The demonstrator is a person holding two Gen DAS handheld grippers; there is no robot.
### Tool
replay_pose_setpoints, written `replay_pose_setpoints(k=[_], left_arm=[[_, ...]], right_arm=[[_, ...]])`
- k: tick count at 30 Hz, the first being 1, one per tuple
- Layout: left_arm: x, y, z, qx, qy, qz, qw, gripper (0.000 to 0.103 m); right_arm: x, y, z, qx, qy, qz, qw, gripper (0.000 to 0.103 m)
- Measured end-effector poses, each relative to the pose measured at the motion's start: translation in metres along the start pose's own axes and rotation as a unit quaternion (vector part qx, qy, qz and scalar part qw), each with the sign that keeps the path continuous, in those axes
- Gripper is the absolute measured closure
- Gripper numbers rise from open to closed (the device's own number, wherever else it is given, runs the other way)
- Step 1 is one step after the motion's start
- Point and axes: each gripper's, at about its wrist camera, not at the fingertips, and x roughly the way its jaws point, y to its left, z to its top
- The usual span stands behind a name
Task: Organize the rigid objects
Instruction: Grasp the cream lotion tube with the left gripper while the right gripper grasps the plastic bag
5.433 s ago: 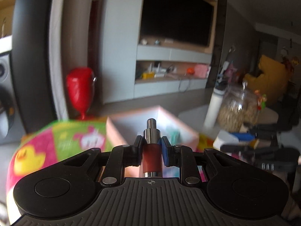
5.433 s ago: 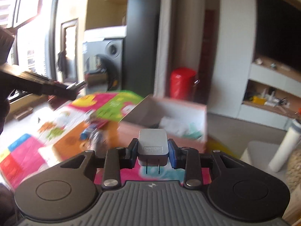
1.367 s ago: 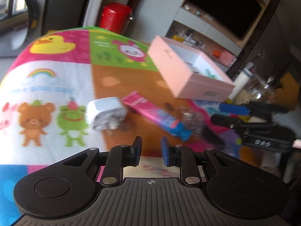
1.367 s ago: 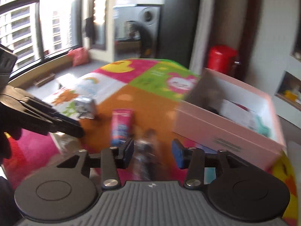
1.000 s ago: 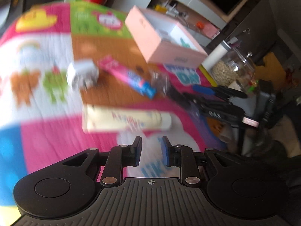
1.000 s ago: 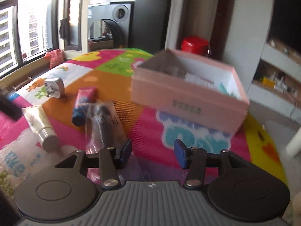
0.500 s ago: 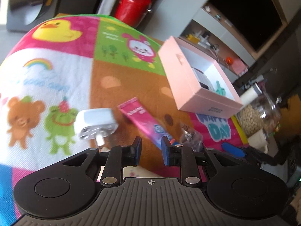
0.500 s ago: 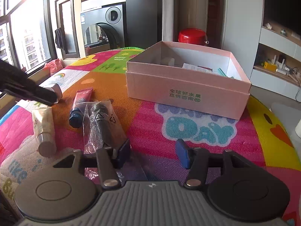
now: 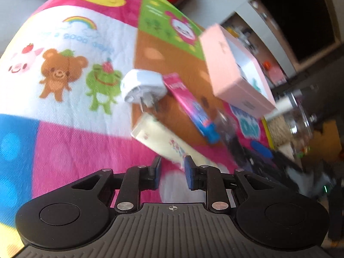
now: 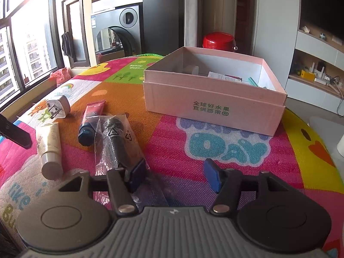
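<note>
Your left tool (image 9: 171, 169) narrow and empty over the cream plastic tube (image 9: 169, 143), your right tool (image 10: 175, 175) wide and empty, black plastic-wrapped cylinder (image 10: 121, 145) at its ten o'clock, open pink cardboard box (image 10: 215, 105) at twelve

1. White plug adapter (image 10: 57, 107): on its side, prongs toward right tool, far left.
2. Cream tube (image 10: 49, 146), pink-blue tube (image 10: 91, 118), bagged black item (image 10: 119, 142): flat, ahead-left.
3. Pink box (image 10: 215, 99): open, ahead-right, items inside.
</note>
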Motion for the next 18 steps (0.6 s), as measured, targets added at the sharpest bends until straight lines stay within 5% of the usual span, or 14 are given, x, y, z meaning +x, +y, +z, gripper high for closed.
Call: replay_pose_setpoints(k=[4,8,18], left_arm=[[0.020,-0.008,0.016,0.003,-0.023,-0.002,0.9997,0.076],[0.037,-0.034,0.023,0.057,-0.027,0.012,0.9980,0.075],[0.037,-0.075,-0.025,0.181,-0.028,0.051,0.9818,0.069]], right_arm=[[0.000,0.001,0.000,0.000,0.000,-0.002,1.000,0.041],[0.001,0.001,0.000,0.001,0.000,-0.004,1.000,0.041],[0.002,0.001,0.000,0.002,0.002,-0.003,1.000,0.037]])
